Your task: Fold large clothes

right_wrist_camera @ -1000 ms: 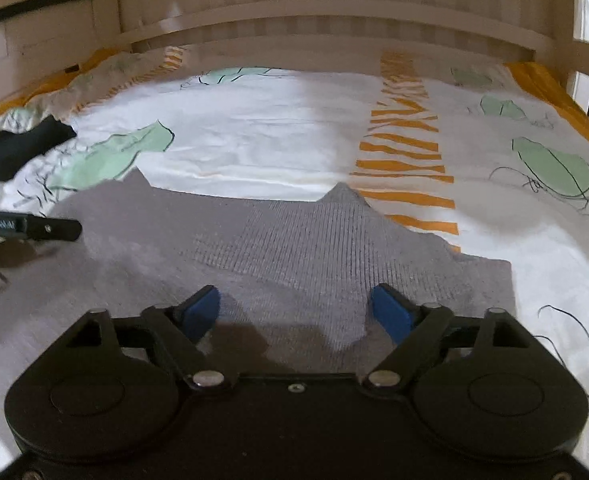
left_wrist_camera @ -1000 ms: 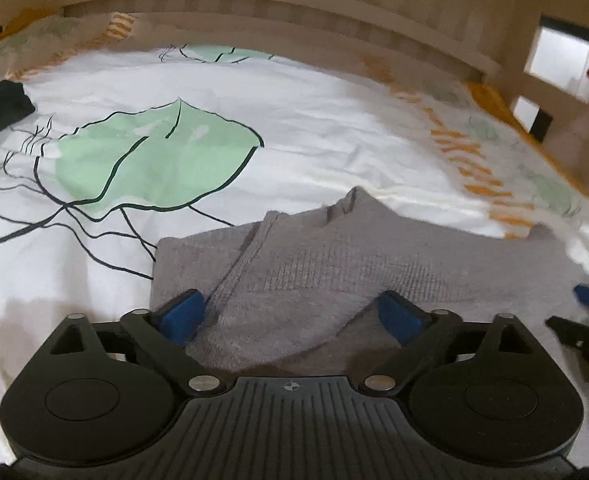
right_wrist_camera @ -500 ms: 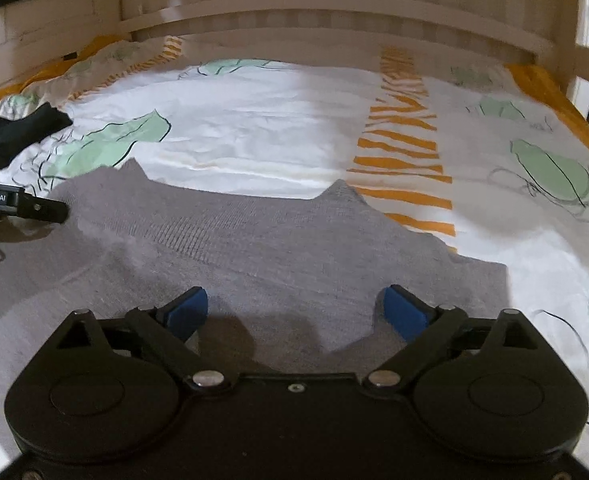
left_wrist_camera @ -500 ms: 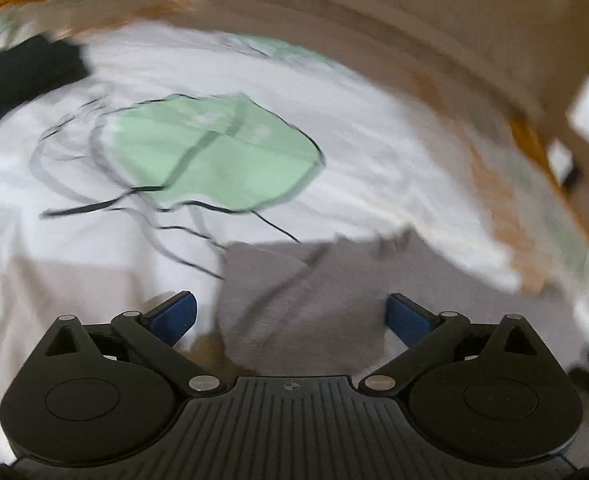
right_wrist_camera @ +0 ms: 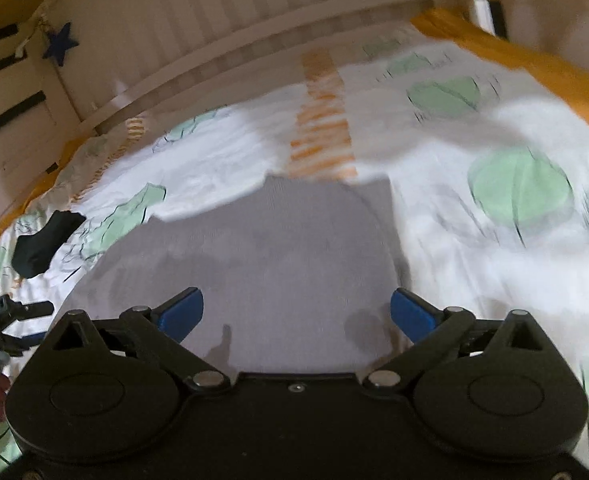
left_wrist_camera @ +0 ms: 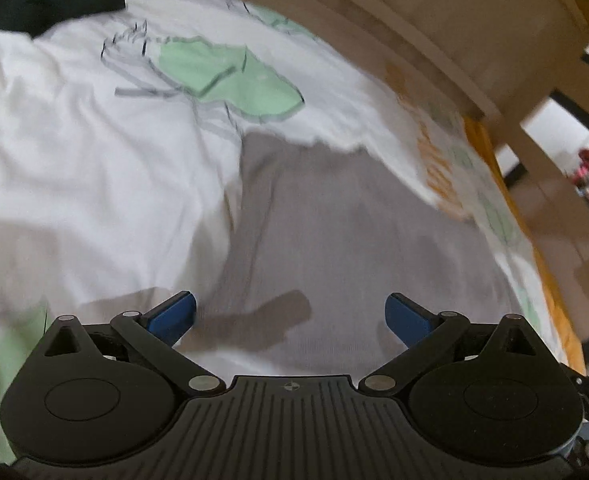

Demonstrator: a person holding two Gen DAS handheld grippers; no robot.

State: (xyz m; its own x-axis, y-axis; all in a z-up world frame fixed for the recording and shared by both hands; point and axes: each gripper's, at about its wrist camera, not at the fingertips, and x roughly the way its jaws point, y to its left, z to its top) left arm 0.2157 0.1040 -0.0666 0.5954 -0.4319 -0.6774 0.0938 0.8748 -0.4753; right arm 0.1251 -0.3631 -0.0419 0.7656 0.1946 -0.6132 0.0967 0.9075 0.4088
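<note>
Tongs, two, left [left_wrist_camera: 290, 318] and right [right_wrist_camera: 296, 314], both spread empty above one grey sweater [left_wrist_camera: 346, 216].

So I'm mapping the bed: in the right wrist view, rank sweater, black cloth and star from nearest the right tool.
1. Sweater, directly under the right tool.
2. Black cloth, far left on the bedspread.
3. Star, upper left on the wall.
</note>
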